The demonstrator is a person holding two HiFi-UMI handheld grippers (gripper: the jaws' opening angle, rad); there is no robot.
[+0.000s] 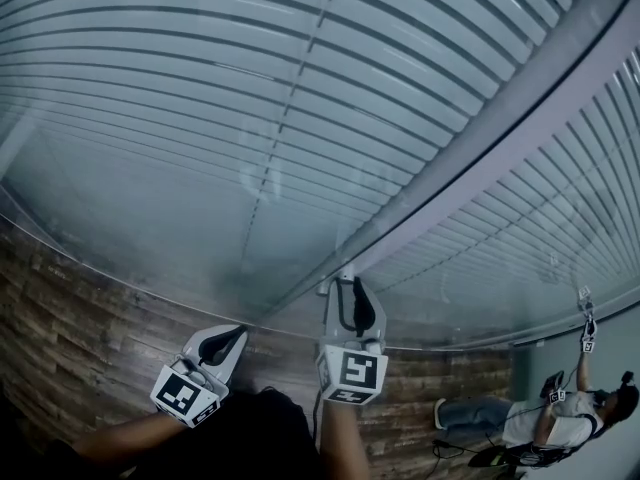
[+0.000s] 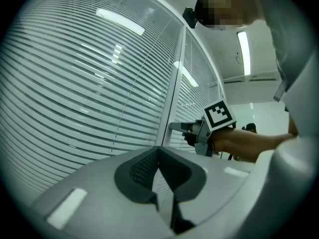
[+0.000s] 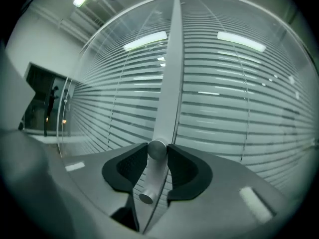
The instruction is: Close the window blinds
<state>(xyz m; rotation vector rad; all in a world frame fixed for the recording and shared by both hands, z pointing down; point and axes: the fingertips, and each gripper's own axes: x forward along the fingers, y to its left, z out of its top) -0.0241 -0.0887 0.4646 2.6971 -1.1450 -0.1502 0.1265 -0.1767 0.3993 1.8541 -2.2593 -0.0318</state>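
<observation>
- Left gripper (image 1: 232, 335) sits low on the left near the glass, jaws together with nothing in them.
- Right gripper (image 1: 350, 286), just to its right, has its jaws clamped on a round metal knob (image 3: 155, 150) that sticks out from the grey frame post (image 1: 480, 158).
- Window blinds (image 1: 200, 88) hang behind the glass, left and right of that post.
- Far right, another person (image 1: 560, 418) reaches up.

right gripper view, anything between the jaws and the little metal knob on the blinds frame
Nothing visible stands in the way. The metal knob on the frame post sits between the jaws of the right gripper, with both pads against its round head.
</observation>
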